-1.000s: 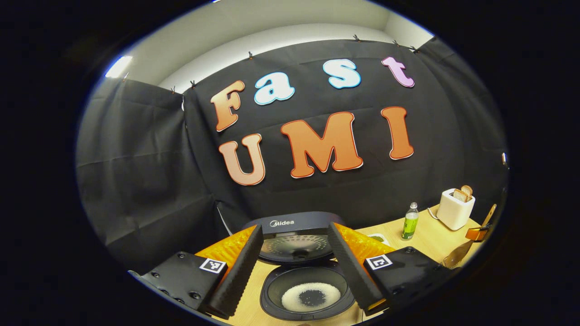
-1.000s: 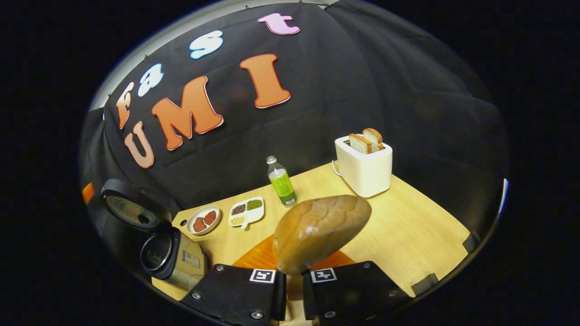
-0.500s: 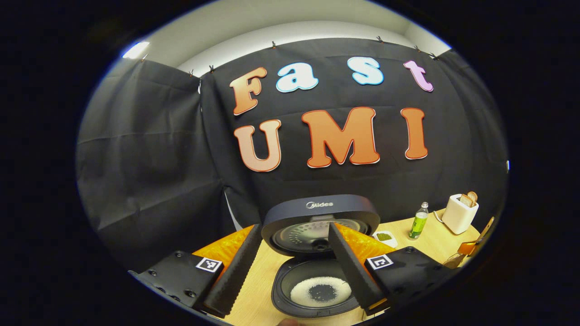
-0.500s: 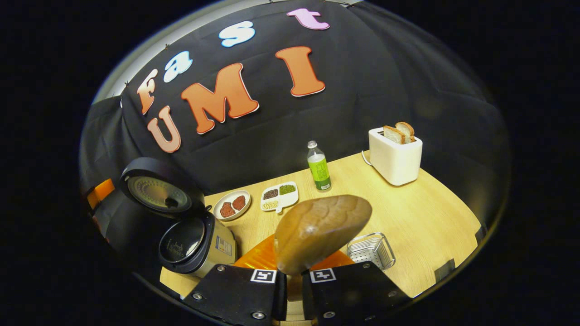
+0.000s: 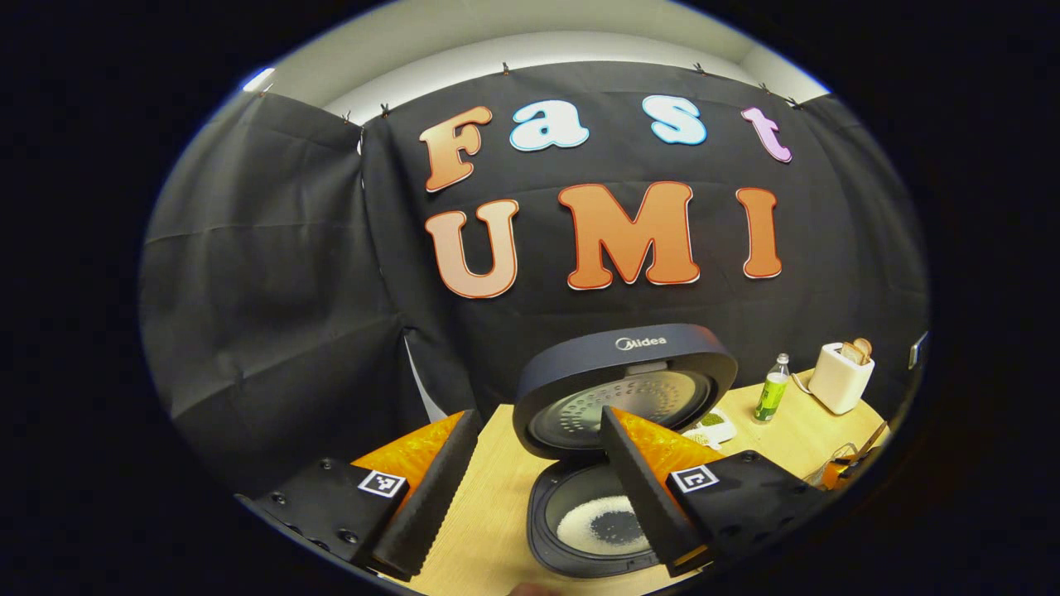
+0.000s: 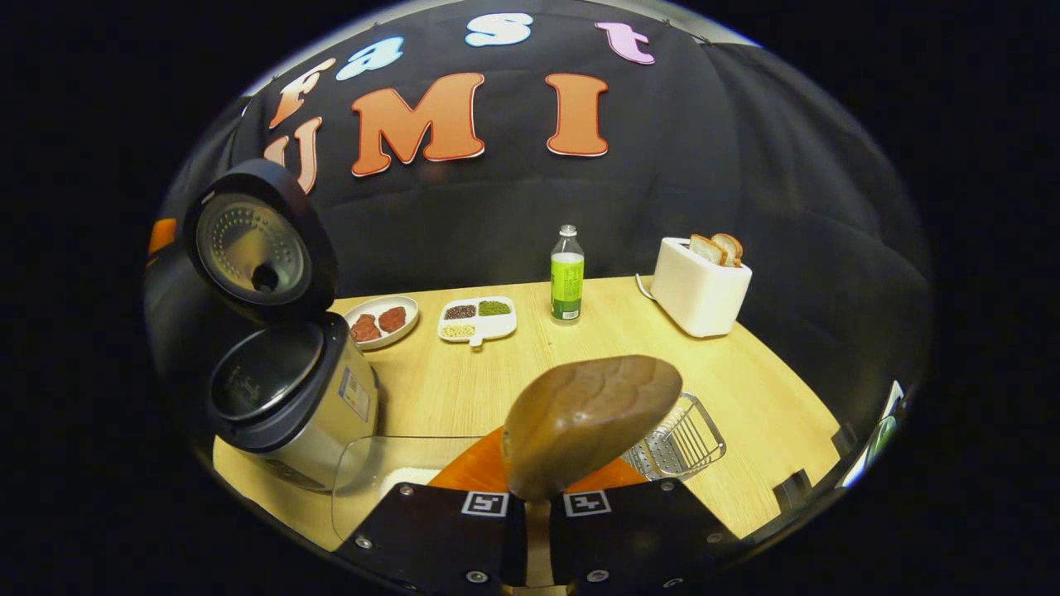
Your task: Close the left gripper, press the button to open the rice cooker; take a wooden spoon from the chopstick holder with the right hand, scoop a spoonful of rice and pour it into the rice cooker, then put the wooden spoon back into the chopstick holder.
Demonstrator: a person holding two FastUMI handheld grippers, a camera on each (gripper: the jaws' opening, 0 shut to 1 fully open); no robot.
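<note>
Right gripper [image 6: 530,517] clamped on spoon [image 6: 590,422] handle, bowl up, looks empty. Left gripper [image 5: 530,484] open, holds nothing. Cooker [image 6: 277,393] lid up, rice in pot [image 5: 598,526]. Holder [image 6: 675,443] just beside spoon. Next: bring handle upright above holder, lower, then release.

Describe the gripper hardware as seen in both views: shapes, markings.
Left gripper: two long wedge-shaped fingers with ribbed inner faces, on black blocky mounts with screws, each carrying a square black-and-white marker. Right gripper: the same black screwed mounts, each with a square marker. No cables or sleeves visible.
</note>
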